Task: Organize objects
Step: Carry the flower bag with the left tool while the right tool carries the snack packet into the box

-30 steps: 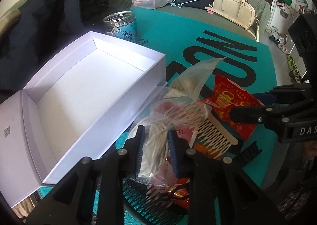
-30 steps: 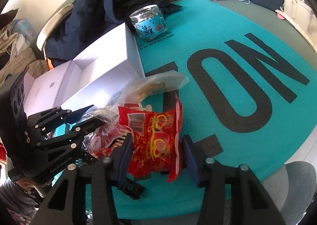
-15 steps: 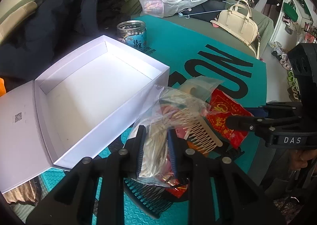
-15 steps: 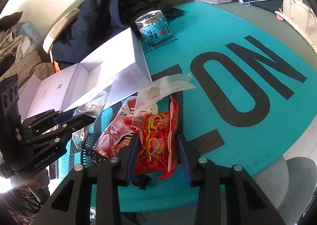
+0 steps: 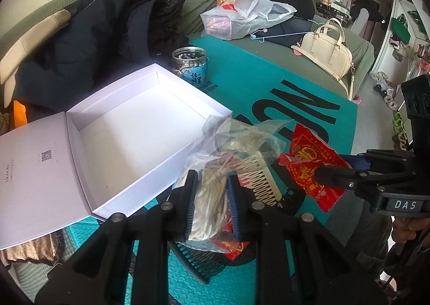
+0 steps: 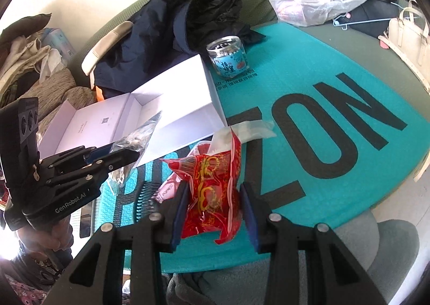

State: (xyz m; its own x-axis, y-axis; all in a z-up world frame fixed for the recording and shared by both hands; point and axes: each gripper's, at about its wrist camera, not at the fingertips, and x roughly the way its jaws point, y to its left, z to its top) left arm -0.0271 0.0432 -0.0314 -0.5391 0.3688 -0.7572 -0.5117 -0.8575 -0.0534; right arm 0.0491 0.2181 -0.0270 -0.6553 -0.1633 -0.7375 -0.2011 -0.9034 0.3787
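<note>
My left gripper point(image 5: 212, 184) is shut on a clear plastic bag point(image 5: 212, 203) of pale strands, held just right of the open white box point(image 5: 129, 127). From the right wrist, that left gripper point(image 6: 126, 154) and its bag point(image 6: 137, 138) hang before the white box point(image 6: 182, 90). My right gripper point(image 6: 213, 197) is shut on a red snack packet point(image 6: 215, 192), lifted off the teal mat point(image 6: 309, 68). In the left wrist view the right gripper point(image 5: 330, 170) and the packet point(image 5: 309, 168) sit at the right. A cream comb point(image 5: 258, 178) and a black comb point(image 5: 199, 262) lie beneath.
A blue-labelled jar point(image 5: 192, 66) stands behind the box. A dark jacket point(image 5: 107, 36) lies at the back left, a white plastic bag point(image 5: 242, 17) and a cream handbag point(image 5: 325, 50) at the back right. More small packets point(image 6: 172, 187) lie on the mat under the grippers.
Both grippers have risen, the left with the clear bag. The right jaws closed onto the red packet and lifted it. The box now shows more fully.
</note>
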